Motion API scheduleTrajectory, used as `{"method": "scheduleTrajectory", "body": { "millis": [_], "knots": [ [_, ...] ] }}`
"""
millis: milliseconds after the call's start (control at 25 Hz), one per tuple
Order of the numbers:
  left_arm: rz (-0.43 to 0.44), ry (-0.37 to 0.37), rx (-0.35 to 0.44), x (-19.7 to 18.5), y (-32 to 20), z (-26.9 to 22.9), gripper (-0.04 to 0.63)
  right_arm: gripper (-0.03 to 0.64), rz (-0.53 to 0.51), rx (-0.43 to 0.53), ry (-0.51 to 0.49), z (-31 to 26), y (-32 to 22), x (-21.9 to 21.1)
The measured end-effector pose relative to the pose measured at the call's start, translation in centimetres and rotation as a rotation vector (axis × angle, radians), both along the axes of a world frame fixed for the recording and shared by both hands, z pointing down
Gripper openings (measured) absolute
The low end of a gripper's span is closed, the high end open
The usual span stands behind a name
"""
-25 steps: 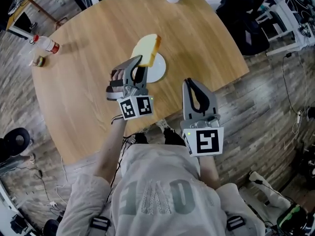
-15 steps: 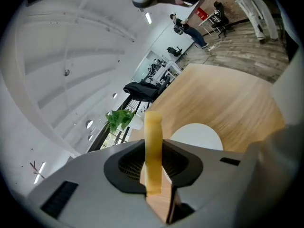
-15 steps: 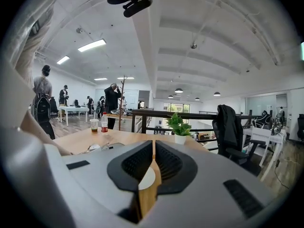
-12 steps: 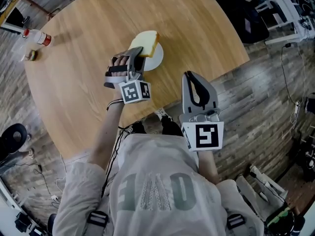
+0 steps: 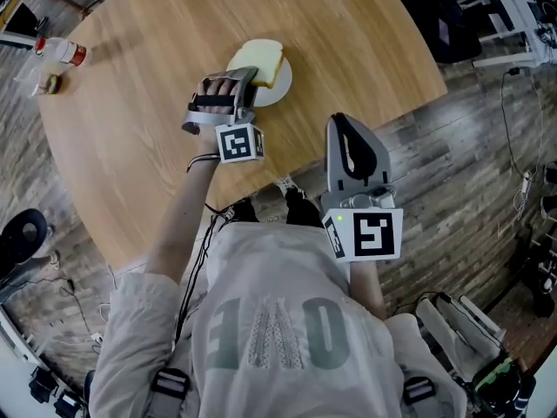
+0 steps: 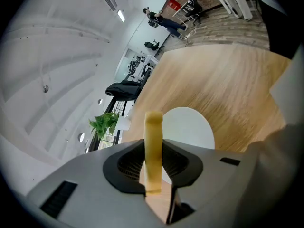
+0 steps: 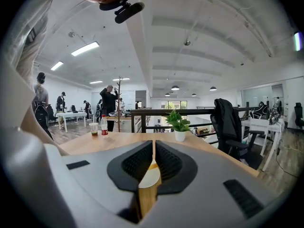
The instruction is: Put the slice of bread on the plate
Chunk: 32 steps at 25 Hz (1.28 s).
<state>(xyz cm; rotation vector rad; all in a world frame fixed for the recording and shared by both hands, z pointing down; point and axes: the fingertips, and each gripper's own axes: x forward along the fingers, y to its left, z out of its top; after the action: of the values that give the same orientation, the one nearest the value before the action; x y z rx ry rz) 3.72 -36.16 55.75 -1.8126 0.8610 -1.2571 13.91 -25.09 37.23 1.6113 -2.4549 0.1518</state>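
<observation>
A pale yellow slice of bread (image 5: pixel 261 62) hangs over the white plate (image 5: pixel 280 91) on the round wooden table (image 5: pixel 148 129). My left gripper (image 5: pixel 246 78) is shut on the slice's near end. In the left gripper view the bread (image 6: pixel 153 141) stands edge-on between the black pads, with the plate (image 6: pixel 192 127) just beyond and below it. Whether the slice touches the plate is not visible. My right gripper (image 5: pixel 352 146) is held off the table's near edge, shut with nothing in it (image 7: pixel 154 148).
A bottle with a red label (image 5: pixel 61 50) and a small cup (image 5: pixel 52 83) stand at the table's far left. A potted plant (image 7: pixel 179 123) sits at the table's far side. A chair with a black jacket (image 7: pixel 227 122) stands to the right.
My left gripper has come down and rolled, bringing the bread from tilted high above the plate to lying lower and flatter over it. The right gripper has stayed put.
</observation>
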Motion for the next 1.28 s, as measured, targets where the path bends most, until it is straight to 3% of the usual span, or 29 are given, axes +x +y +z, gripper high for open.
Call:
{"method": "scheduleTrajectory", "body": {
  "millis": [200, 400, 640, 1080, 1200, 1280],
  "knots": [
    [0.019, -0.015, -0.059, 0.3, 0.4, 1.1, 0.091, 0.031, 0.003, 0.001, -0.023, -0.3, -0.1, 0.2],
    [0.016, 0.026, -0.146, 0.4, 0.8, 1.7, 0.113, 0.031, -0.002, 0.008, -0.039, -0.8, -0.2, 0.2],
    [-0.012, 0.099, -0.287, 0.7, 1.4, 2.2, 0.241, 0.031, -0.01, 0.008, -0.039, -1.0, 0.0, 0.1],
    [-0.043, 0.147, -0.294, -0.3, 2.8, 0.5, 0.302, 0.031, -0.038, 0.043, -0.05, -1.8, 1.2, -0.9],
    [-0.06, 0.231, -0.276, -0.2, 2.9, -1.7, 0.322, 0.031, -0.049, 0.059, -0.045, -2.2, 1.4, -1.1],
    [-0.076, 0.329, -0.255, -0.1, 2.7, -4.4, 0.334, 0.031, -0.055, 0.076, -0.039, -2.6, 1.3, -1.3]
  ]
}}
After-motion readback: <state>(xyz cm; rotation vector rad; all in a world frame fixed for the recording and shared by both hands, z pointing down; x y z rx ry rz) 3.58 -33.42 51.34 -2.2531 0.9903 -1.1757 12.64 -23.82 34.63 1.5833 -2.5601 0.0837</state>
